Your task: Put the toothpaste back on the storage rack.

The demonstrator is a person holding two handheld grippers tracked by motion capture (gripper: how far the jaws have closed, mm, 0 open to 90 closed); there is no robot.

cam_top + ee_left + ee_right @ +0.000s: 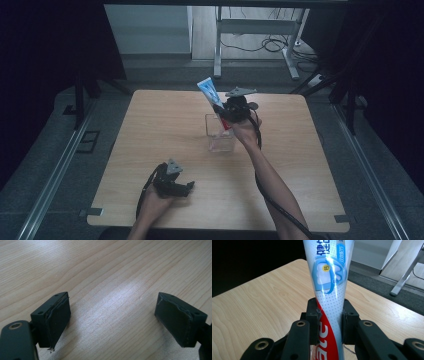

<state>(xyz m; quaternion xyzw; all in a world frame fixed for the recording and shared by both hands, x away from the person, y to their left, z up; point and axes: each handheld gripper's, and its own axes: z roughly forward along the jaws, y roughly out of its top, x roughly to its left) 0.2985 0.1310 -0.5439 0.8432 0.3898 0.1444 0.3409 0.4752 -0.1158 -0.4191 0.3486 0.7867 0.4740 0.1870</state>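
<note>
Right hand-held gripper [223,111] is pinching a toothpaste tube [210,94], tilting it over the clear plastic cup [220,135] mid-counter [150,130]; its lower end is dipping inside. Chinese lettering is showing, unreadable. Left hand-held gripper [186,187] is resting near-left, spread, holding nothing.

Toothpaste tube [329,290]: Chinese characters, partly cut off.

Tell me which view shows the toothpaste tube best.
Right gripper view: the toothpaste tube is close up, print legible, clamped between the fingers. High view shows it small, tilted above the clear container. Left gripper view shows bare table.
</note>
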